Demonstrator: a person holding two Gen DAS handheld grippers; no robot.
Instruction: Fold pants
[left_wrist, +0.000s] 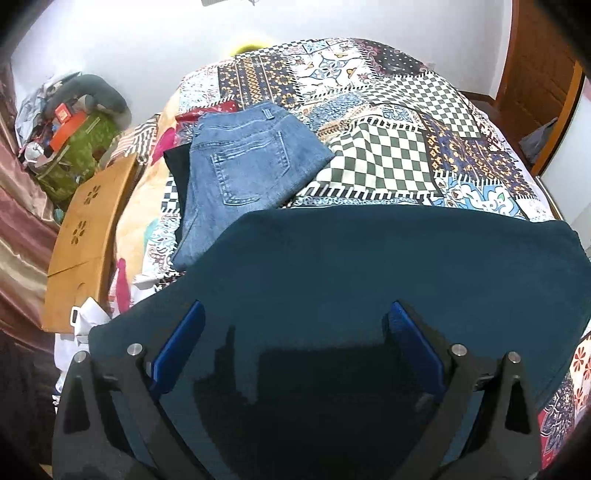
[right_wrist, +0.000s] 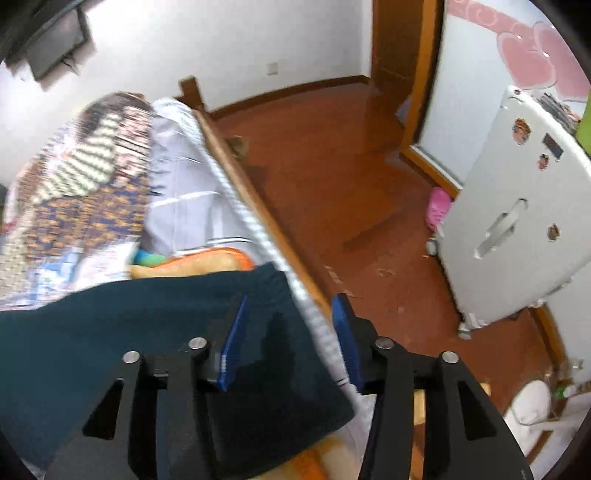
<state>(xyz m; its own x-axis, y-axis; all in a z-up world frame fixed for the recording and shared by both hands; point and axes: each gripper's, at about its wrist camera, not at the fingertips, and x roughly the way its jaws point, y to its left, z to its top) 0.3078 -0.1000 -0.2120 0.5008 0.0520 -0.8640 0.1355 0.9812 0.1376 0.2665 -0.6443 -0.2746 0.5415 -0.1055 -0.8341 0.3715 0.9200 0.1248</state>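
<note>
left gripper (left_wrist: 295, 325) hangs over the dark teal pants (left_wrist: 369, 266), jaws spread wide, blue pads clear of the cloth, nothing grasped. right gripper (right_wrist: 290, 317) is released too, jaws apart over the pants' corner (right_wrist: 147, 325) at the bed's side edge, w/ the white piped mattress edge (right_wrist: 258, 236) running between the pads; no pad presses on fabric. the teal pants lie flat across the near edge of the bed, on the patchwork bedspread (left_wrist: 388, 147). just beyond them, toward the bed's left edge, sit folded blue jeans (left_wrist: 243, 166) on a black garment (left_wrist: 177, 166). off the bed's left side: wooden board (left_wrist: 88, 236). right side: reddish wood floor (right_wrist: 332, 166), white fridge (right_wrist: 517, 206), pink slipper (right_wrist: 437, 208).
</note>
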